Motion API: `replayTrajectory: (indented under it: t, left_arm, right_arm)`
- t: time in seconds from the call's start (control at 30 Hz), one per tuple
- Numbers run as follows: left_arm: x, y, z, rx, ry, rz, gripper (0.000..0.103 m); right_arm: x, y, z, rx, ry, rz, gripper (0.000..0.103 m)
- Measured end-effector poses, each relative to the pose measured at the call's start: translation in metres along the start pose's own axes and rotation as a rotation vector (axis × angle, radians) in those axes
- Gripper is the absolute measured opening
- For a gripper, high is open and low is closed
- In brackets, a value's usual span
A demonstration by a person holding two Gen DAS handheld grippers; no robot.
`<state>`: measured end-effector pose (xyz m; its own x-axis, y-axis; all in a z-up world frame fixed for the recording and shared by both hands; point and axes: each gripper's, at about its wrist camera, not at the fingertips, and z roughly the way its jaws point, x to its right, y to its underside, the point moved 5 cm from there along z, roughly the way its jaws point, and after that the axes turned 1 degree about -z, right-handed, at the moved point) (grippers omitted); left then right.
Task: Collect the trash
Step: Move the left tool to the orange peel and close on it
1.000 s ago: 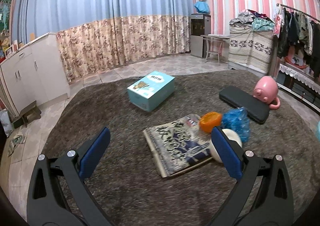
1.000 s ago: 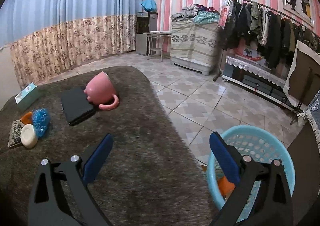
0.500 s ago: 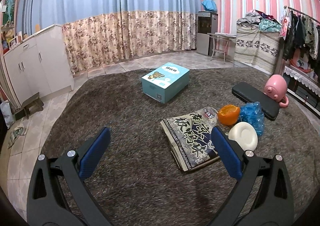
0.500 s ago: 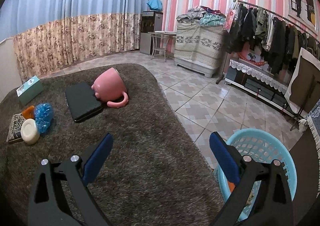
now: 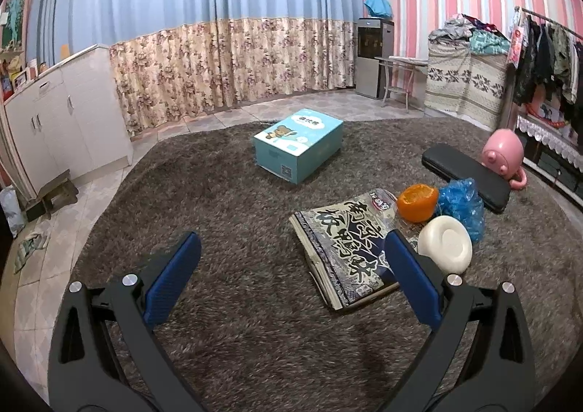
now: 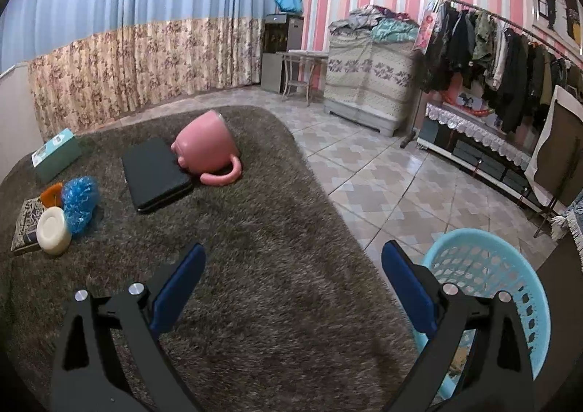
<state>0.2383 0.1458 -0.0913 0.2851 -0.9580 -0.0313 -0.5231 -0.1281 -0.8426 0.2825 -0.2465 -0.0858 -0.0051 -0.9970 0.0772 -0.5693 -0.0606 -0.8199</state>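
Observation:
On a grey shaggy rug [image 5: 226, 215] lie an orange peel cup [image 5: 417, 201], a crumpled blue plastic bag [image 5: 461, 206] and a white round lid [image 5: 445, 248], clustered beside a patterned book [image 5: 346, 240]. My left gripper [image 5: 291, 266] hovers open just in front of the book, empty. The same cluster shows far left in the right wrist view: white lid [image 6: 54, 230], blue bag [image 6: 81, 199]. My right gripper [image 6: 293, 275] is open and empty over the rug's near edge. A light blue plastic basket [image 6: 488, 266] stands on the floor at lower right.
A teal box [image 5: 298, 146], a black flat case [image 5: 466, 177] and a pink pig mug [image 6: 206, 148] on its side also lie on the rug. White cabinets [image 5: 54, 120] stand left; a clothes rack [image 6: 503, 58] and tiled floor [image 6: 382, 171] are to the right.
The left view has drawn back and swung right, so the book and trash cluster sit further right. The right gripper has edged towards the rug; the basket stays at lower right. Both stay open.

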Motion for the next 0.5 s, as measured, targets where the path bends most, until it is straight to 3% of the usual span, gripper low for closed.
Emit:
replayTrajectory:
  t: [0.2,0.4,0.5]
  left_arm:
    - [0.018,-0.004,0.017,-0.012,0.042,0.029,0.097]
    - [0.053,-0.025,0.037,-0.014,0.136,0.053,0.097]
    - [0.073,-0.028,0.056,-0.067,0.203,0.058,0.087]
  right_arm:
    - [-0.017,-0.009,0.02,-0.014,-0.087,0.053,0.095]
    - [-0.041,-0.006,0.033,-0.024,-0.087,-0.009,0.095]
    - [-0.045,-0.003,0.033,-0.028,-0.07,-0.043,0.095]
